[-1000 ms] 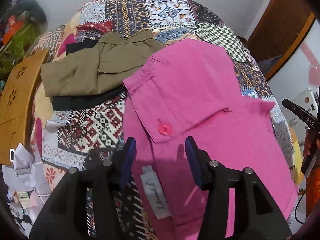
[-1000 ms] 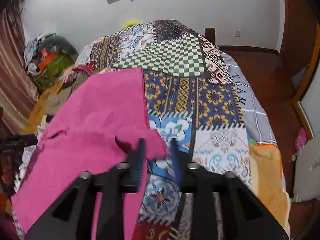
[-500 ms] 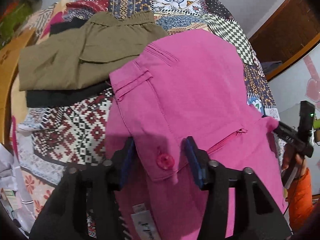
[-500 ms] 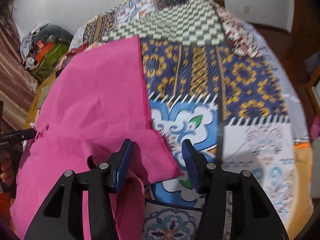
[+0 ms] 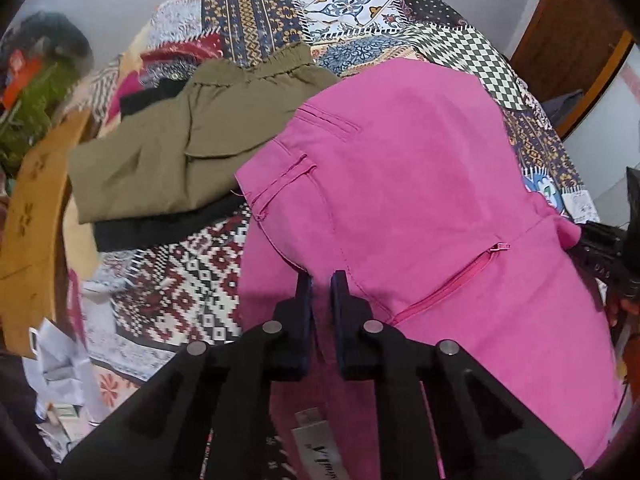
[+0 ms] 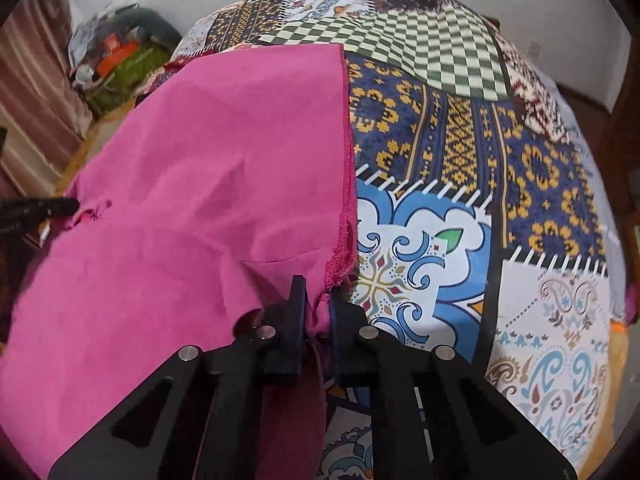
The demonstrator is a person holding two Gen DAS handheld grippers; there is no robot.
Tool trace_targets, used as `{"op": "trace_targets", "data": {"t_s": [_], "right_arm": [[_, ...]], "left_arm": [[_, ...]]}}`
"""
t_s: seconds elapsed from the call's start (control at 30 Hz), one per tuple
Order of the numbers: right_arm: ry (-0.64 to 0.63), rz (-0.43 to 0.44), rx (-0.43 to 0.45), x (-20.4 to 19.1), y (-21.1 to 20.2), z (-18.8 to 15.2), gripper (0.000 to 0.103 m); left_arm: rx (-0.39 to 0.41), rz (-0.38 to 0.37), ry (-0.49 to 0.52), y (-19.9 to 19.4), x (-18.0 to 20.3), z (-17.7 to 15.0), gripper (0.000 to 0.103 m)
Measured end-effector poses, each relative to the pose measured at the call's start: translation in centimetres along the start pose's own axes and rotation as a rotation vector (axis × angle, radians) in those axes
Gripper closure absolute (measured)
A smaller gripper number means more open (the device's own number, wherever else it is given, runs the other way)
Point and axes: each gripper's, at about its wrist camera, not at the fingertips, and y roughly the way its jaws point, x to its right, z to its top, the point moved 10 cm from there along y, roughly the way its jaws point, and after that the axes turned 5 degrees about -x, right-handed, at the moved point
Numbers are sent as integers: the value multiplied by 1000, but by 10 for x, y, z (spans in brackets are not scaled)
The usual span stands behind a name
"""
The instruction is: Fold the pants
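- The left gripper point(image 5: 321, 280) is closest in its own view. Its jaws have just closed and now pinch the near edge of the pink pants point(image 5: 400, 184), by the waist.
- A white label point(image 5: 320, 448) sewn inside the pants shows just below those jaws.
- The right gripper point(image 6: 318, 300) has also just closed its jaws. They pinch a bunched bit of the pink pants point(image 6: 192, 184) at the frayed hem corner.
- The pink pants lie spread on the bed point(image 6: 460, 152), with a pink zipper point(image 5: 452, 284) a little past the left jaws.
- At the right edge of the left view, the dark tip of the other gripper point(image 5: 604, 252) touches the far corner of the pants.
- Right beside the pants, on the left, a folded olive green garment point(image 5: 168, 160) sits on top of a black garment point(image 5: 160, 228). The pink pants cover a small part of the green one.
- The bed has a patchwork cover point(image 5: 180, 288) with many patterns.
- A wooden board point(image 5: 36, 208) stands at the left side of the bed.
- Farther off, a messy pile of stuff point(image 6: 120, 56) sits on the floor by the wall.
- A wooden door point(image 5: 572, 40) stands far back on the right.
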Motion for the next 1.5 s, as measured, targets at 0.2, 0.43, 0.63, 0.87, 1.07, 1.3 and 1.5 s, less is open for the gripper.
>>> {"op": "trace_targets", "data": {"t_s": [0.2, 0.43, 0.63, 0.87, 1.07, 1.3, 1.5], "right_arm": [[-17, -44, 1, 5, 2, -1, 96], [-44, -154, -4, 25, -11, -11, 96], [15, -181, -13, 41, -25, -16, 81], [38, -193, 77, 51, -62, 12, 60], [38, -174, 172, 52, -77, 55, 52], [21, -162, 184, 51, -50, 95, 49], [29, -148, 145, 62, -16, 123, 49]], "left_arm": [[12, 88, 3, 1, -20, -6, 100], [60, 74, -37, -22, -46, -12, 100], [89, 67, -32, -31, -38, 3, 94], [157, 37, -59, -34, -29, 46, 53], [151, 19, -92, -18, -35, 89, 51], [106, 25, -27, 14, -27, 116, 51], [11, -19, -44, 61, -29, 119, 51]]}}
